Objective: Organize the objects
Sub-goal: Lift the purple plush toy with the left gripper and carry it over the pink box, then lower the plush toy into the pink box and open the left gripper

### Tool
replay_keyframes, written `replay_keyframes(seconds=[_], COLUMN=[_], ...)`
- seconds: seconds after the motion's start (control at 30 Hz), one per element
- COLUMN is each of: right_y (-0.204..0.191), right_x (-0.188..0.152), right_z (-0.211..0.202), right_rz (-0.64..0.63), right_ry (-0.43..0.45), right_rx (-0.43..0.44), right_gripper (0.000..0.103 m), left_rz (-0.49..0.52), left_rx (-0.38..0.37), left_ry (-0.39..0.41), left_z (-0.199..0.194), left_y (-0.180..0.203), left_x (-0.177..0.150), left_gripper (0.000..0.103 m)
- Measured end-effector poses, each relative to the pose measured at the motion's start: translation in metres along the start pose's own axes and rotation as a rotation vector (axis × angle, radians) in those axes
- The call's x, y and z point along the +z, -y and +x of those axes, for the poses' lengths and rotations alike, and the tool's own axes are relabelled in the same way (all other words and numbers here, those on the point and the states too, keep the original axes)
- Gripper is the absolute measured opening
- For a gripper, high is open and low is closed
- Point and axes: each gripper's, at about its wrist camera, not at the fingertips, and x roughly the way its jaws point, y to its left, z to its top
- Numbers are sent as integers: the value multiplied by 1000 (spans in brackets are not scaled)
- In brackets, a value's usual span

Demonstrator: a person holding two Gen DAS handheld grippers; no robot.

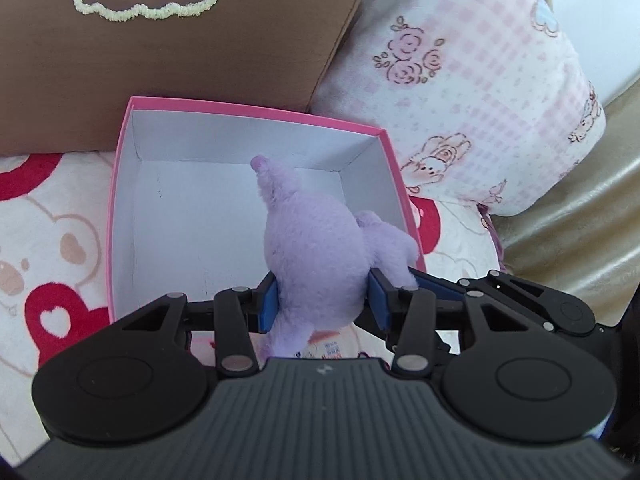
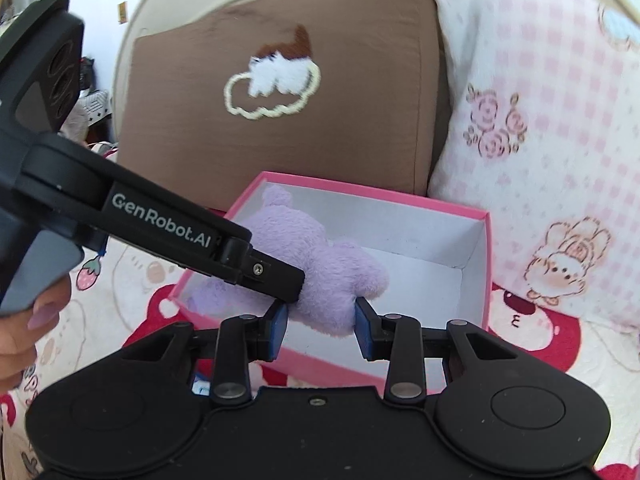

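Observation:
A purple plush toy [image 1: 316, 248] is held over an open pink box [image 1: 124, 184] with a white inside. My left gripper [image 1: 324, 304] is shut on the plush, its blue pads pressing both sides. In the right wrist view the plush [image 2: 320, 272] hangs over the box [image 2: 486, 264], with the left gripper's arm [image 2: 160, 220] reaching in from the left. My right gripper [image 2: 322, 326] has its pads on both sides of the plush's lower part and is shut on it.
The box sits on a fleece blanket [image 1: 52, 240] with red hearts and bears. A brown cushion [image 2: 280, 92] stands behind the box, and a pink checked pillow [image 2: 540, 140] is at the right. A tan sofa arm [image 1: 580, 208] is at the far right.

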Motion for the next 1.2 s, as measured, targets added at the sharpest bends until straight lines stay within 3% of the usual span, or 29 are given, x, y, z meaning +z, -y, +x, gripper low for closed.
replay_keyframes(seconds=[0.27, 0.53, 0.63, 0.77, 1.0, 1.2], right_y=[15, 31, 33, 42, 35, 42], right_x=[-21, -31, -25, -23, -28, -28], right_z=[39, 72, 80, 87, 100, 108], right_rz=[31, 25, -2, 23, -31, 10], right_ry=[-18, -63, -47, -40, -98, -138], right_rx=[8, -58, -99, -77, -109, -90], right_gripper=[41, 41, 41, 41, 41, 41], left_rz=[-35, -71, -78, -85, -141, -189], left_rx=[-32, -44, -30, -19, -1, 0], left_ry=[-25, -65, -55, -68, -121, -131], left_z=[45, 92, 99, 105, 122, 131], left_y=[-20, -22, -21, -22, -30, -38], left_x=[-2, 4, 13, 23, 19, 12], left_gripper=[44, 44, 44, 44, 44, 44])
